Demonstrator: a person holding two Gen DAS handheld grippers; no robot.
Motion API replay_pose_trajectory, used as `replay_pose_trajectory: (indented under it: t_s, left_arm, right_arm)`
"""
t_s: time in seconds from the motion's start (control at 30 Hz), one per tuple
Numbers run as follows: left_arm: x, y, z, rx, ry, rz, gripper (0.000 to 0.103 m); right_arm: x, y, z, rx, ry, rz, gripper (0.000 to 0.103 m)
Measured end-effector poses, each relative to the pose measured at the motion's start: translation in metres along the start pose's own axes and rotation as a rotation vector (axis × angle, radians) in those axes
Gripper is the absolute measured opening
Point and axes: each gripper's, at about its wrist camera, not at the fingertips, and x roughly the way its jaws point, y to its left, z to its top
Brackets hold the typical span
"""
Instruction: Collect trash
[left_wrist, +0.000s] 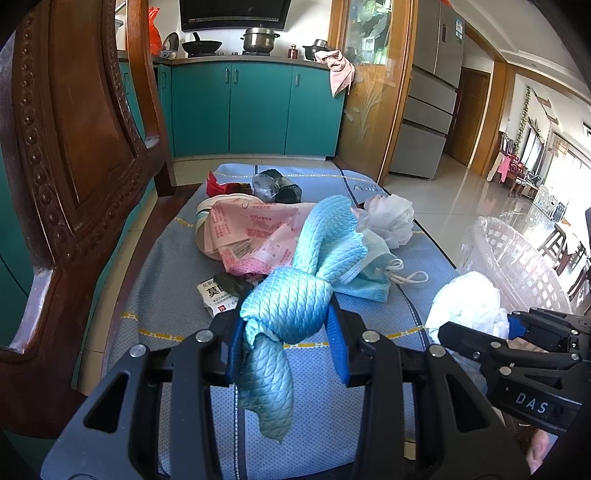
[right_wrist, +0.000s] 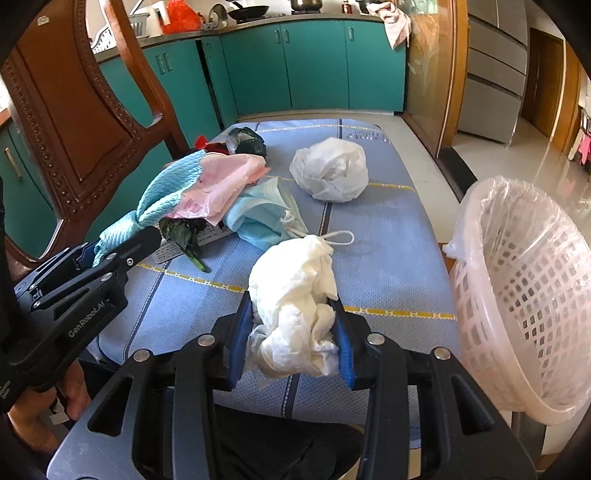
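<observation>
Left gripper (left_wrist: 286, 332) jaws pinch blue cloth (left_wrist: 291, 306); right gripper (right_wrist: 295, 339) jaws pinch white tissue (right_wrist: 295, 321).

Stood in a kitchen with teal cabinets (left_wrist: 258, 107) under a grey countertop (left_wrist: 236, 58); carried a wok (left_wrist: 201, 45) and a steel pot (left_wrist: 259, 38) on the stove. Had a carved wooden chair back (left_wrist: 70, 147) at left; a silver refrigerator (left_wrist: 432, 99) beyond a wood-framed glass partition (left_wrist: 369, 85). Gleamed with daylight across glossy pale floor tiles (left_wrist: 454, 206).
</observation>
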Motion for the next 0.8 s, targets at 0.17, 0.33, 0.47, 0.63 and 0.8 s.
replay_pose_trajectory:
  t_s: [0.17, 0.33, 0.47, 0.63, 0.8]
  left_arm:
    - [0.000, 0.001, 0.000, 0.001, -0.001, -0.002, 0.039]
    - [-0.003, 0.002, 0.000, -0.009, -0.011, -0.008, 0.039]
    - [-0.002, 0.001, 0.000, -0.007, -0.014, -0.010, 0.039]
    - [-0.002, 0.001, 0.001, -0.007, -0.015, -0.014, 0.039]
    - [-0.003, 0.002, 0.001, -0.008, -0.014, -0.016, 0.039]
  right_arm:
    - [-0.001, 0.001, -0.001, 0.018, -0.003, -0.015, 0.040]
    - [-0.002, 0.003, -0.003, 0.006, -0.003, -0.036, 0.040]
    - [-0.008, 0.001, -0.001, 0.005, -0.016, -0.052, 0.040]
    - [-0.011, -0.001, 0.000, 0.010, -0.023, -0.066, 0.040]
    - [-0.008, 0.002, 0.002, 0.006, -0.022, -0.062, 0.040]
